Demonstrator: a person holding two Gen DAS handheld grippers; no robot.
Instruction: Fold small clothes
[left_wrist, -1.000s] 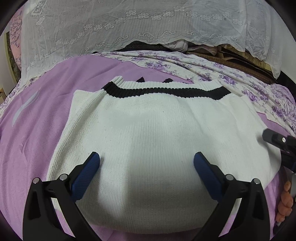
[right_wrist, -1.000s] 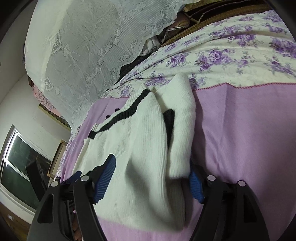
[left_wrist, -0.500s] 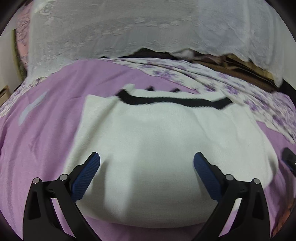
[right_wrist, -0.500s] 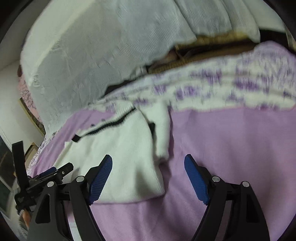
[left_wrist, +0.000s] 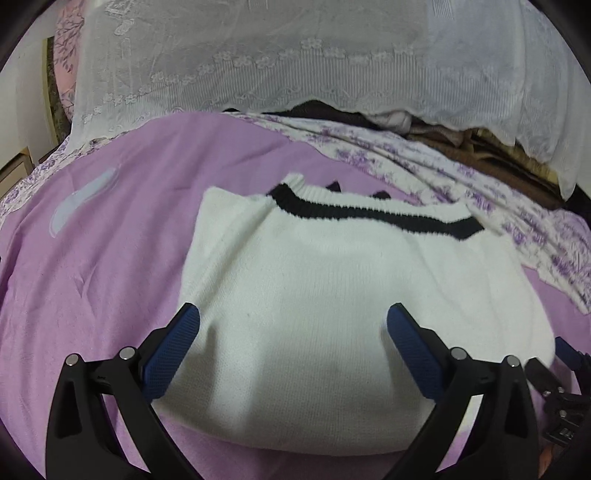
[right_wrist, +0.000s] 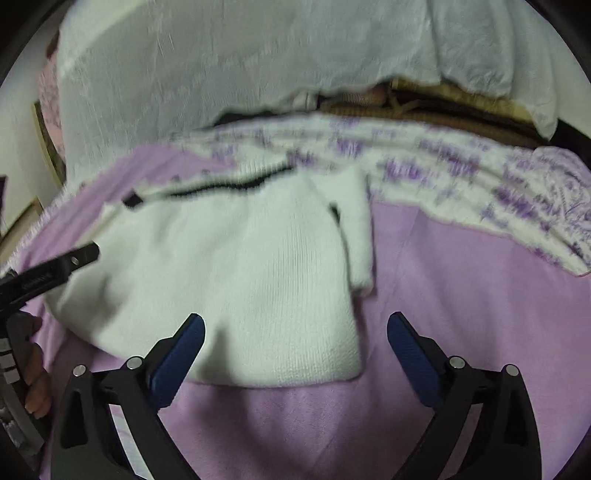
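Observation:
A small white knit sweater (left_wrist: 332, 295) with a black stripe (left_wrist: 369, 214) near its far edge lies folded on the purple bedspread (left_wrist: 110, 258). My left gripper (left_wrist: 293, 321) is open and empty above the sweater's near half. In the right wrist view the sweater (right_wrist: 240, 280) lies left of centre with a folded sleeve (right_wrist: 356, 236) along its right side. My right gripper (right_wrist: 295, 328) is open and empty above the sweater's near right corner. The left gripper's tip (right_wrist: 74, 258) shows at the left edge there.
A white lace cover (left_wrist: 295, 66) hangs over a pile at the far side of the bed. A floral purple-and-white sheet (left_wrist: 480, 206) lies at the back right. A pale patch (left_wrist: 81, 199) marks the bedspread at left. The right gripper's body (left_wrist: 561, 398) is at the lower right.
Both grippers have drawn back and up from the sweater. The right gripper has let go of the sleeve and swung level; the sweater lies flat and farther away.

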